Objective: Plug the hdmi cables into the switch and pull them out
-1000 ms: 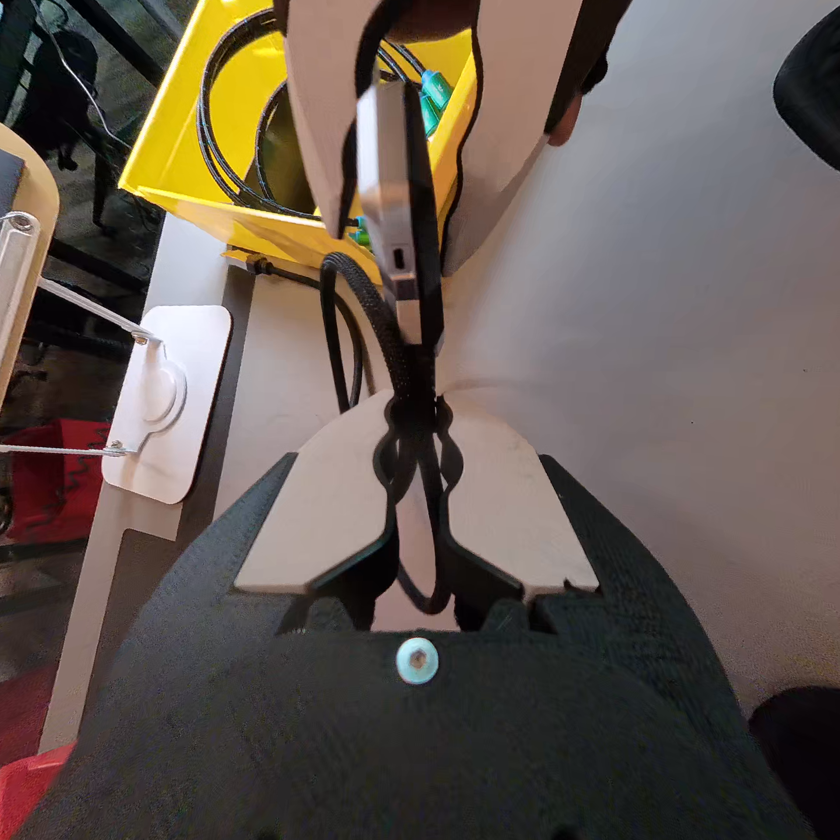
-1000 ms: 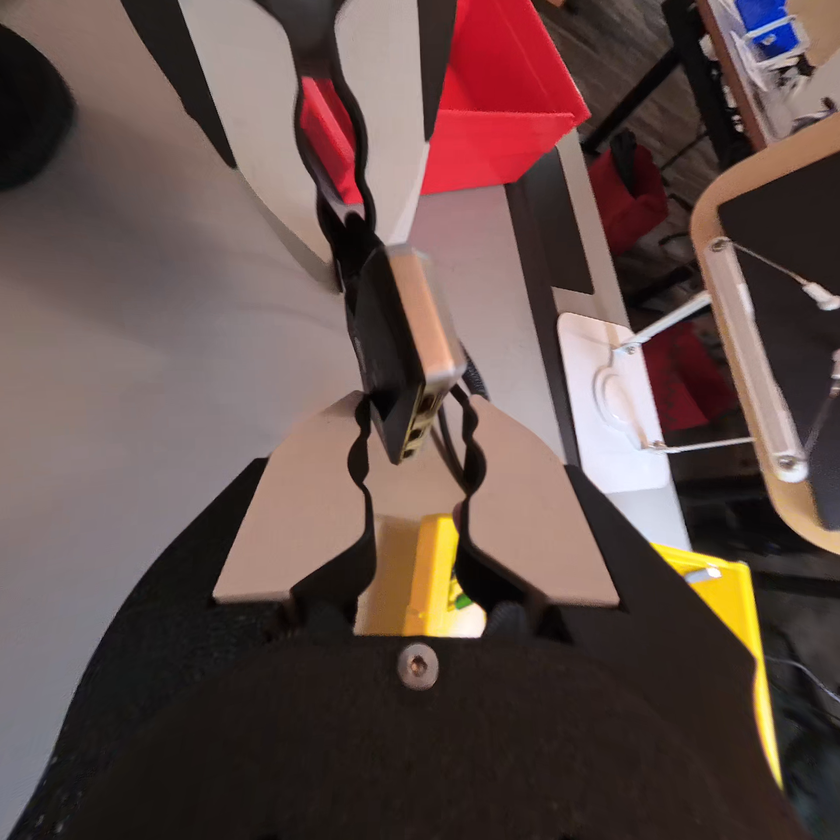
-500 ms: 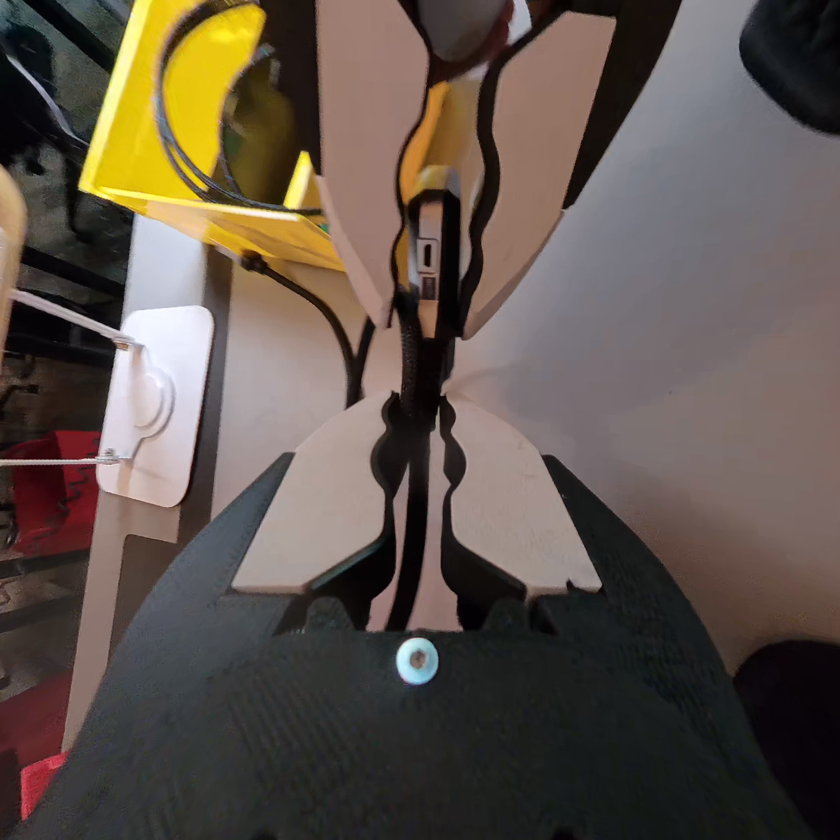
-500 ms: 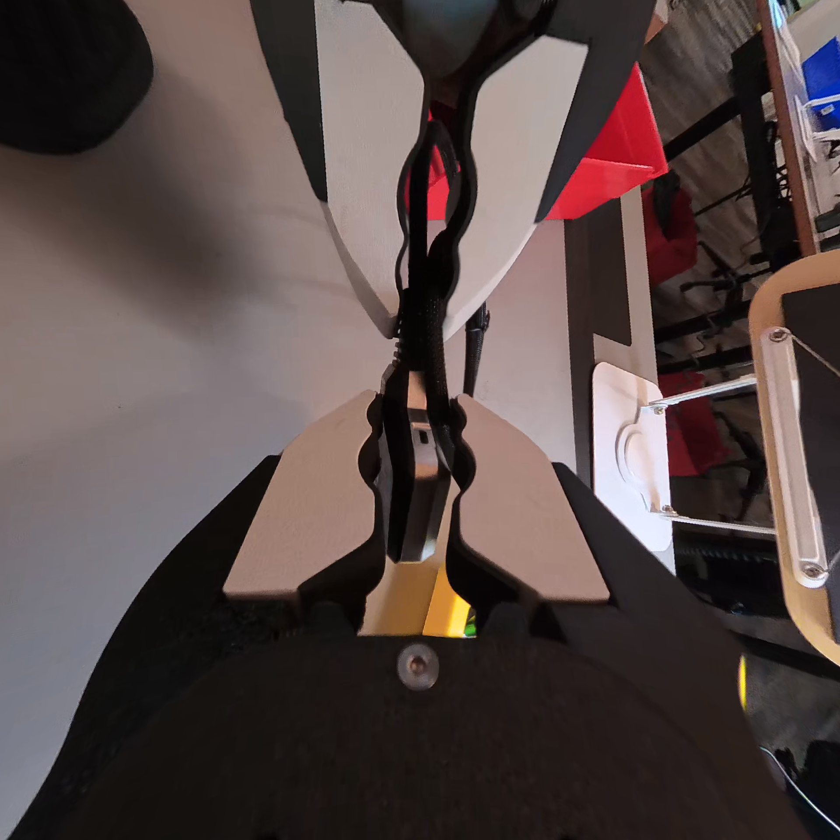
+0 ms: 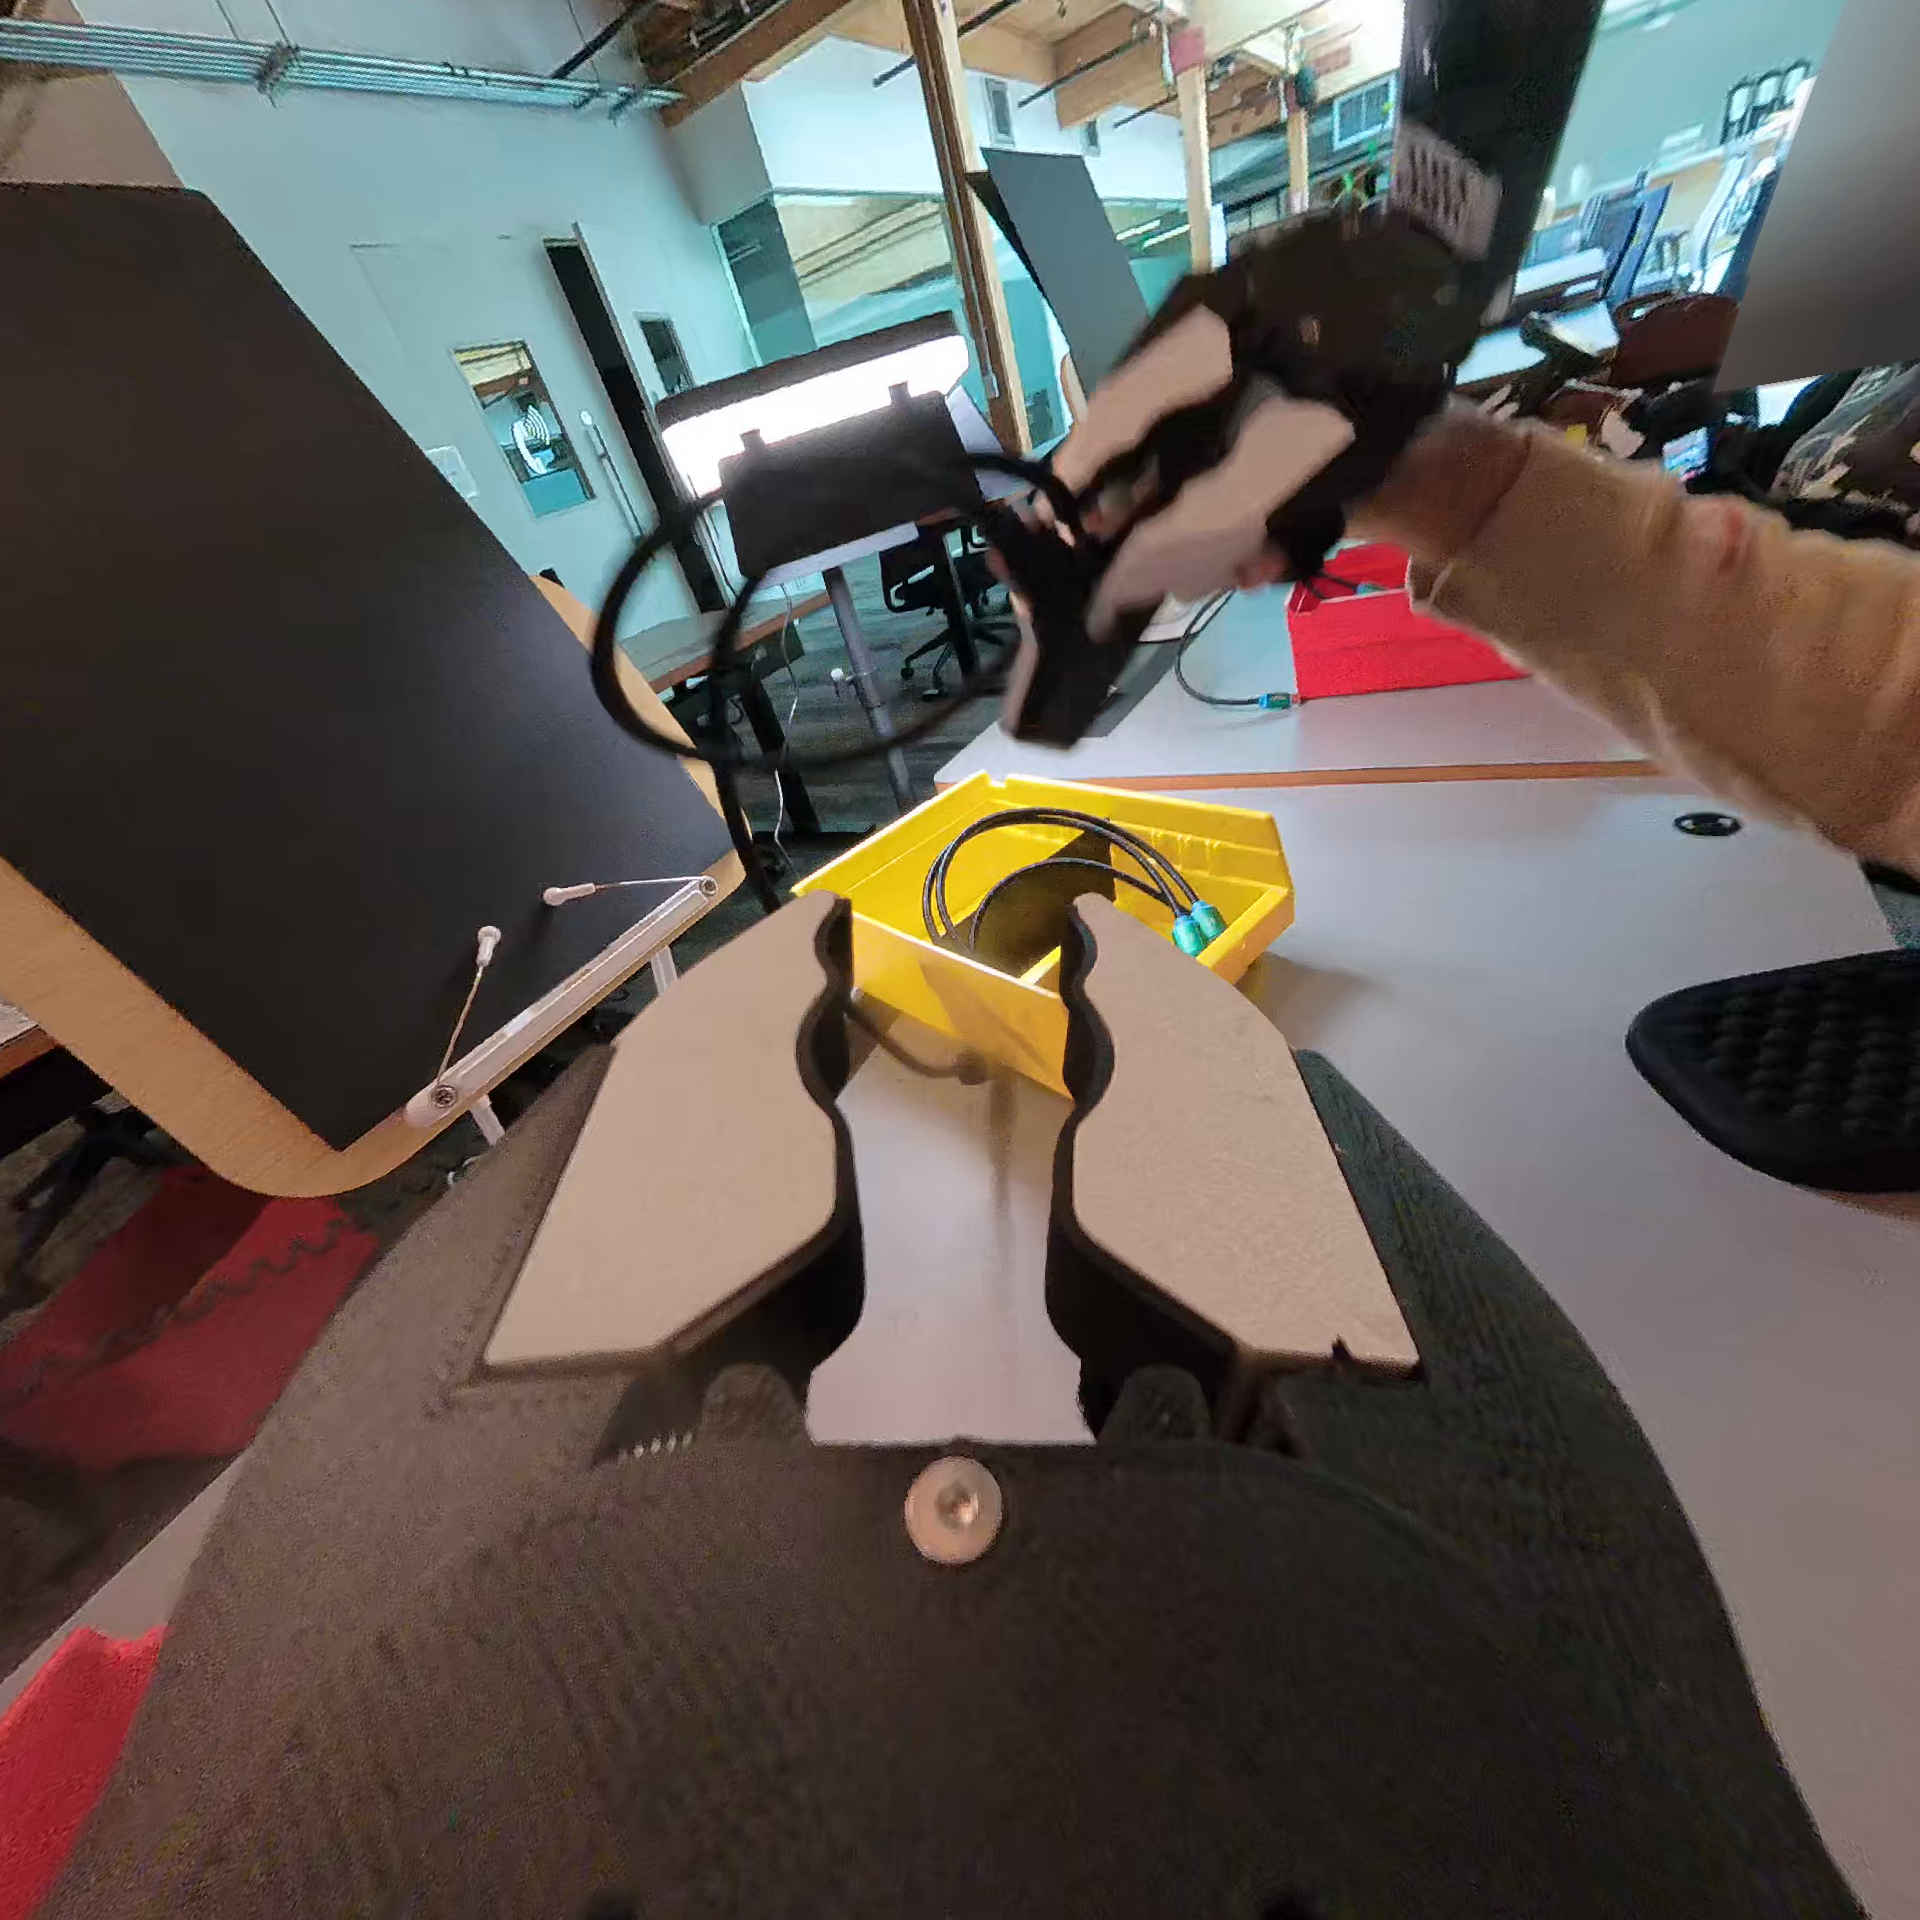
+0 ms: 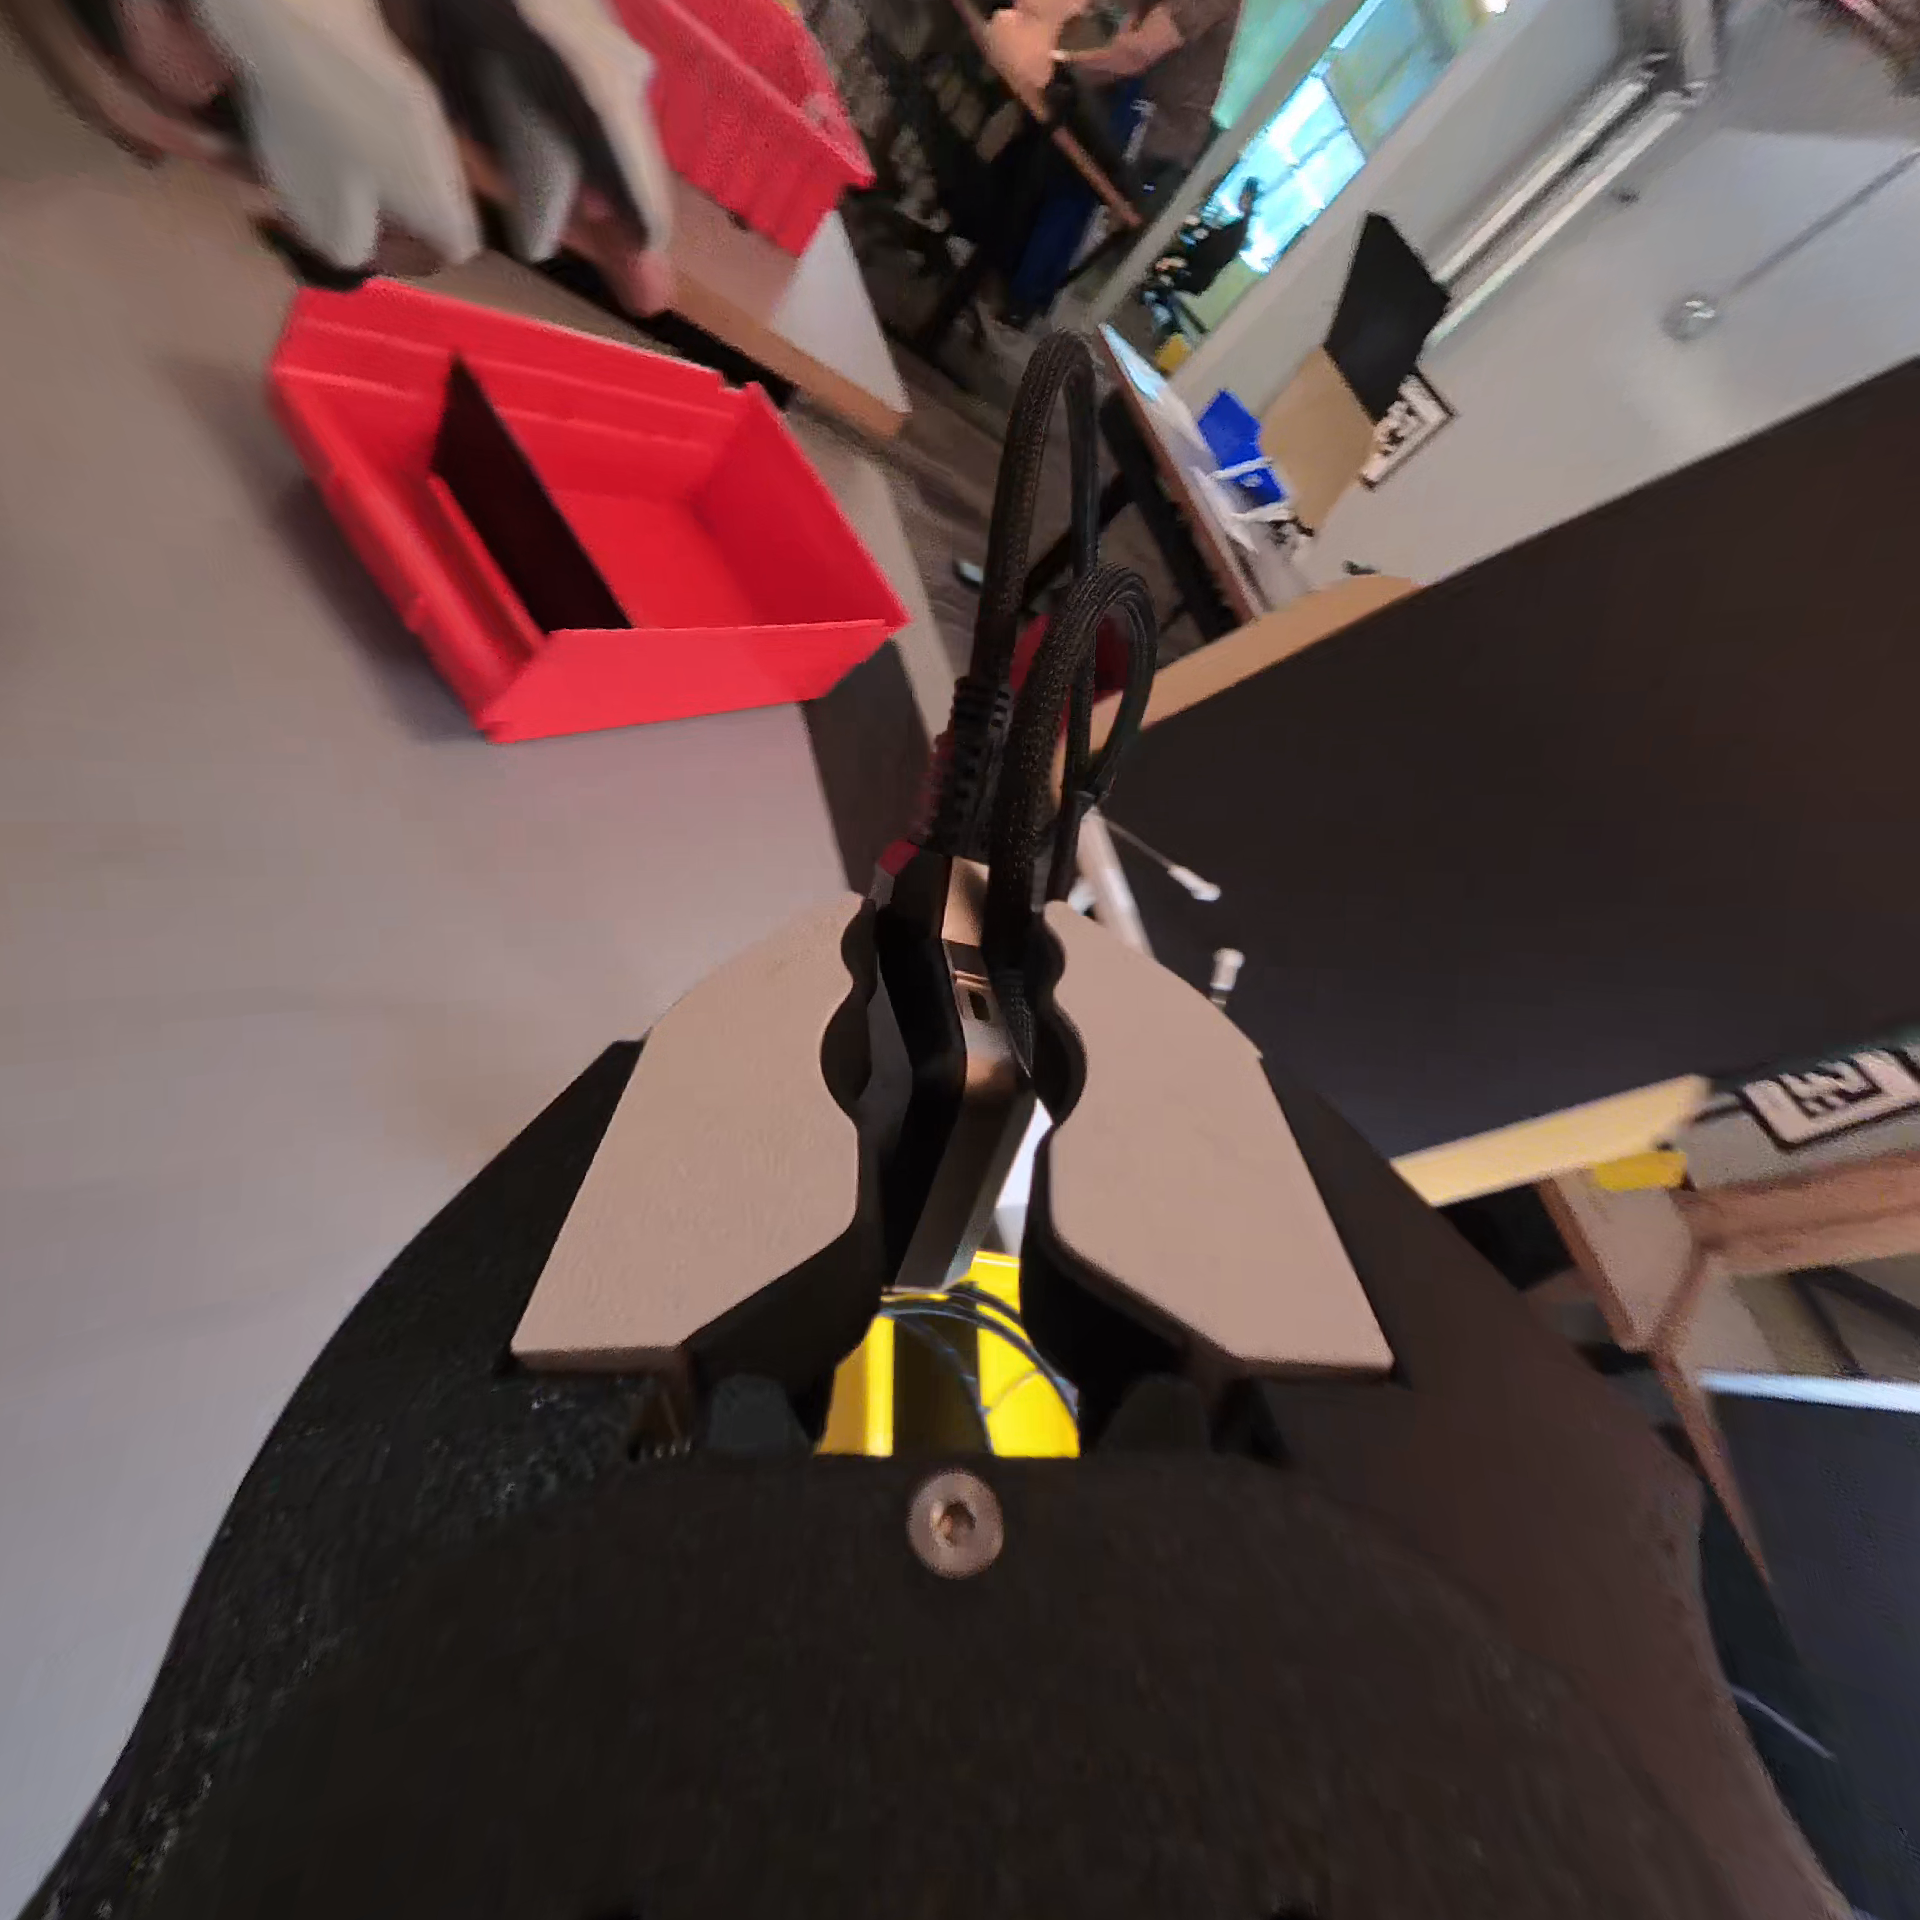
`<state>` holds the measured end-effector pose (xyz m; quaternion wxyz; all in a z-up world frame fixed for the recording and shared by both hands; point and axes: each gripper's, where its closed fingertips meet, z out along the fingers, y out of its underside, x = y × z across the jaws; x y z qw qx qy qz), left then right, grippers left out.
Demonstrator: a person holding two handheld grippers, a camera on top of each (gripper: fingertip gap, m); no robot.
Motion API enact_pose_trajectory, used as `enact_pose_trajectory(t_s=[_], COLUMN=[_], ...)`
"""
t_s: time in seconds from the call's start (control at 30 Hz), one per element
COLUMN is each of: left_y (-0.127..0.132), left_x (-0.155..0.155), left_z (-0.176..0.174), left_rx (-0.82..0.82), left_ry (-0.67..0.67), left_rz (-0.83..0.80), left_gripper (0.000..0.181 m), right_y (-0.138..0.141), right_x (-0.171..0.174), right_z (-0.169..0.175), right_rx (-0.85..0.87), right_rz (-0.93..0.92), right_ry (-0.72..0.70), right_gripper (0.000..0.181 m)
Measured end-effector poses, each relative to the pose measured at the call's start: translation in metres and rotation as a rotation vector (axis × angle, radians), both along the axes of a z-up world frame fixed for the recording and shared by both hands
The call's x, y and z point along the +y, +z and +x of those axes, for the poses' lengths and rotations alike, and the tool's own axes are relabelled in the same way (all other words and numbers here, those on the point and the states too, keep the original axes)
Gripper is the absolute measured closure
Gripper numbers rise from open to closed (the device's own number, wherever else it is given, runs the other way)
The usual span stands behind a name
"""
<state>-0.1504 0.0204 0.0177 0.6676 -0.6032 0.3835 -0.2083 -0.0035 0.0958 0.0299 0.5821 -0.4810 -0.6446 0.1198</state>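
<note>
Grey tabletop (image 5: 1558, 1039) runs under both views, in an open office with desks and dark panels behind. Take the yellow bin (image 5: 1236, 842) at the table's far edge as the landmark: two thin black cables with teal plugs (image 5: 1195, 925) lie coiled inside it.

Above and beyond the yellow bin, the right gripper (image 5: 1132, 540) holds the switch (image 5: 1060, 665), a slim black box, in the air; its own view shows the jaws clamped on the flat sides of the switch (image 6: 956, 1091), the yellow bin just visible below. A braided black cable (image 6: 1039, 623) rises from the top of the switch and loops back down beside it; from the left view it swings out as a wide loop (image 5: 665, 623) hanging down toward the near side of the yellow bin.

The left gripper (image 5: 951, 987) hangs just in front of the yellow bin, its jaws apart with nothing between them, well apart from the switch. A red bin (image 6: 686, 665) stands farther along the table.

As for progress, one cable seems seated in the switch, though the joint is too blurred to confirm. The two cables in the yellow bin look untouched, so plugging and all the pulling-out appear left to do.
</note>
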Motion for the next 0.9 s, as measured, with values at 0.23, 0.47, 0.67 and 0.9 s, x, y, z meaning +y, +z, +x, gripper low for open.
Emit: enact_pose_trajectory(t_s=[0.23,0.47,0.67,0.9], left_y=[-0.010,-0.014,-0.021,-0.027], left_x=[0.004,0.009,0.015,0.020], left_z=[0.017,0.019,0.019,0.020], left_rx=[0.053,0.049,0.059,0.070], left_ry=[-0.009,-0.005,0.003,0.009], left_rz=[-0.006,-0.016,-0.037,-0.047], left_gripper=[0.144,0.146,0.147,0.148], right_y=[0.087,0.103,0.065,0.020], right_x=[0.050,0.091,0.129,0.149], right_z=[0.039,0.078,0.105,0.120], right_rx=[0.115,0.128,0.082,0.071], right_rz=[0.104,0.182,0.143,0.062], right_ry=[-0.207,-0.396,-0.488,-0.507], right_gripper=[0.154,0.154,0.154,0.154])
